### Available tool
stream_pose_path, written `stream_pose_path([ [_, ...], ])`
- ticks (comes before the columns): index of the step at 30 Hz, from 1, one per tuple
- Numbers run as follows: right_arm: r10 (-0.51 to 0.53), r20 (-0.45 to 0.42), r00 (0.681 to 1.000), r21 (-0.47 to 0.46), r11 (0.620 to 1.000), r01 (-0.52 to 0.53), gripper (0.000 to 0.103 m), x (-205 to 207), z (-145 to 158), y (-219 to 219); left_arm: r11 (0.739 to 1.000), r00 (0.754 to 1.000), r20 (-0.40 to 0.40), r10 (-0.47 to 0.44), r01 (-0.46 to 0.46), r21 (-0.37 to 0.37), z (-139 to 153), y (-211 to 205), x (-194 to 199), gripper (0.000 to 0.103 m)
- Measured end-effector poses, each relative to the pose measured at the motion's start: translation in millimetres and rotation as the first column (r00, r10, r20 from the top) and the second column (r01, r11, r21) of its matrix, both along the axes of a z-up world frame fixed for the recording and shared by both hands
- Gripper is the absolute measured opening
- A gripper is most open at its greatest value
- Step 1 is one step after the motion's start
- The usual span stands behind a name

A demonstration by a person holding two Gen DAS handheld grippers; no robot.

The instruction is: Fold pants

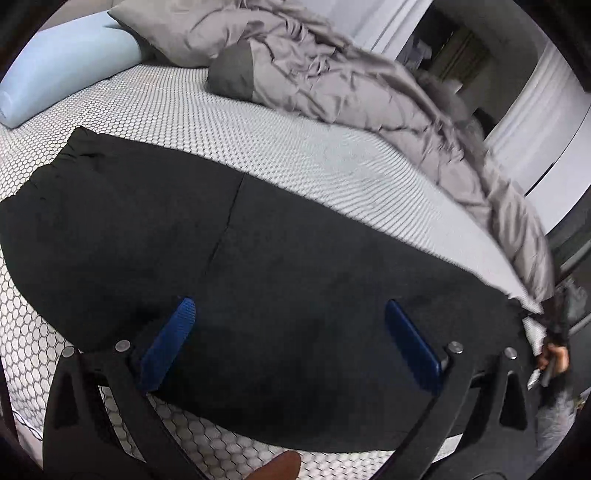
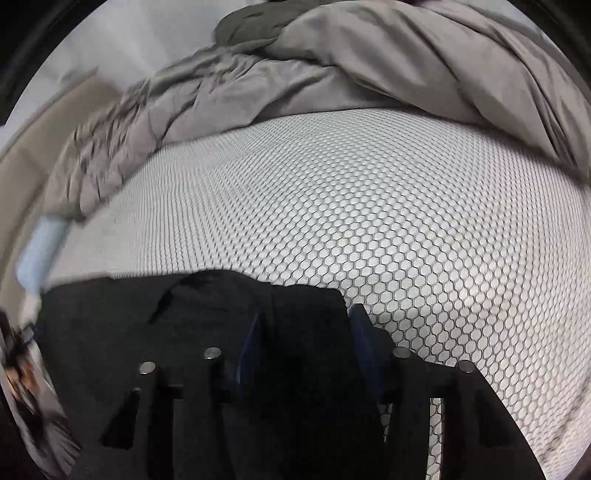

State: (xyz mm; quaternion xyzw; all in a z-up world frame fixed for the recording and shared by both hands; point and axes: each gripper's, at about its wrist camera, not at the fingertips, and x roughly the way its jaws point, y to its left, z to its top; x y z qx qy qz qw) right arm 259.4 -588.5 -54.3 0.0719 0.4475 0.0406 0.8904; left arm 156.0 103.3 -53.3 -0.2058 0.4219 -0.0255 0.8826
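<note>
Under me spreads a white mattress cover printed with a dark honeycomb pattern (image 1: 155, 110), filling the middle of both views. A crumpled grey duvet (image 1: 332, 77) lies heaped across the top of the frame and trails down the right edge in my left view; in my right view it banks along the upper part. A pale blue cylindrical bolster pillow (image 1: 62, 70) sits in the upper left, beside a grey pillow (image 1: 173, 33).

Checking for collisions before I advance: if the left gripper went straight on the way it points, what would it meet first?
Probably the black pants, spread directly beneath and ahead of the open left gripper. Beyond them lies the honeycomb-patterned mattress, then the grey duvet; depth is unclear.
</note>
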Motion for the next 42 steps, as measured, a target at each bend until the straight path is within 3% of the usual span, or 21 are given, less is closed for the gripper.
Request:
stream_pose_path([
  [2, 0.065, 0.098, 0.993, -0.054, 0.997, -0.060, 0.002, -14, 18, 20, 1.000, 1.000, -0.009, 0.007, -0.007, 0.007, -6, 0, 4, 0.102],
  [5, 0.002, 0.192, 0.981, -0.125, 0.992, 0.022, 0.000, -24, 37, 24, 0.999, 0.999, -0.033, 0.029, -0.029, 0.015, -14, 3, 13, 0.102],
  [7, -0.129, 0.170, 0.977, -0.207, 0.964, 0.164, 0.000, -19, 30, 12, 0.999, 0.999, -0.039, 0.037, -0.037, 0.012, -16, 7, 16, 0.102],
  [10, -0.230, 0.077, 0.970, -0.124, 0.963, 0.238, 0.000, -12, 14, -10, 0.998, 0.998, -0.035, 0.054, -0.054, 0.016, -15, 14, 14, 0.102],
  [12, -0.221, 0.154, 0.963, -0.061, 0.971, 0.233, 0.008, -33, 25, -6, 0.998, 0.998, -0.023, 0.065, -0.065, 0.023, -12, 17, 9, 0.102],
  [13, -0.207, 0.180, 0.962, -0.032, 0.976, 0.216, 0.027, -41, 31, 1, 0.997, 0.998, -0.017, 0.067, -0.066, 0.030, -10, 17, 7, 0.102],
  [14, -0.191, 0.211, 0.959, 0.002, 0.981, 0.195, 0.054, -55, 35, 9, 0.998, 0.998, -0.007, 0.058, -0.058, 0.031, -7, 15, 5, 0.102],
  [16, -0.105, 0.271, 0.957, 0.047, 0.994, 0.095, 0.072, -88, 40, 36, 0.999, 1.000, 0.012, 0.021, -0.021, 0.034, -2, 6, 2, 0.102],
  [20, 0.062, 0.259, 0.964, 0.027, 0.997, -0.072, 0.075, -125, 17, 112, 0.993, 0.993, 0.047, -0.108, 0.105, 0.059, 10, -38, -4, 0.102],
  [22, 0.136, 0.227, 0.965, 0.019, 0.989, -0.143, 0.076, -127, 0, 145, 0.974, 0.976, 0.055, -0.210, 0.204, 0.103, 14, -76, -7, 0.102],
  [26, 0.252, 0.141, 0.957, -0.048, 0.968, -0.248, 0.076, -123, -37, 206, 0.896, 0.908, 0.017, -0.419, 0.411, 0.169, -2, -153, -9, 0.102],
  [28, 0.286, 0.109, 0.952, -0.172, 0.949, -0.265, 0.076, -124, -56, 218, 0.846, 0.869, -0.062, -0.491, 0.492, 0.206, -19, -180, -12, 0.102],
  [29, 0.290, 0.115, 0.950, -0.216, 0.941, -0.261, 0.076, -131, -58, 217, 0.831, 0.863, -0.076, -0.499, 0.502, 0.241, -22, -188, -16, 0.102],
  [30, 0.285, 0.122, 0.951, -0.240, 0.938, -0.250, 0.076, -138, -57, 210, 0.808, 0.855, -0.078, -0.513, 0.511, 0.292, -24, -191, -22, 0.102],
  [31, 0.255, 0.124, 0.959, -0.252, 0.943, -0.218, 0.076, -145, -55, 195, 0.804, 0.853, -0.075, -0.517, 0.513, 0.299, -26, -190, -25, 0.102],
  [34, 0.097, 0.142, 0.985, -0.314, 0.948, -0.048, 0.077, -160, -52, 135, 0.819, 0.854, -0.073, -0.515, 0.516, 0.250, -31, -175, -26, 0.102],
  [38, -0.132, 0.170, 0.977, -0.345, 0.920, 0.184, 0.081, -175, -48, 63, 0.817, 0.853, -0.064, -0.518, 0.516, 0.257, -34, -167, -32, 0.102],
  [42, -0.132, 0.220, 0.967, -0.339, 0.919, 0.202, 0.082, -185, -22, 69, 0.830, 0.860, -0.046, -0.509, 0.504, 0.237, -19, -166, -26, 0.102],
])
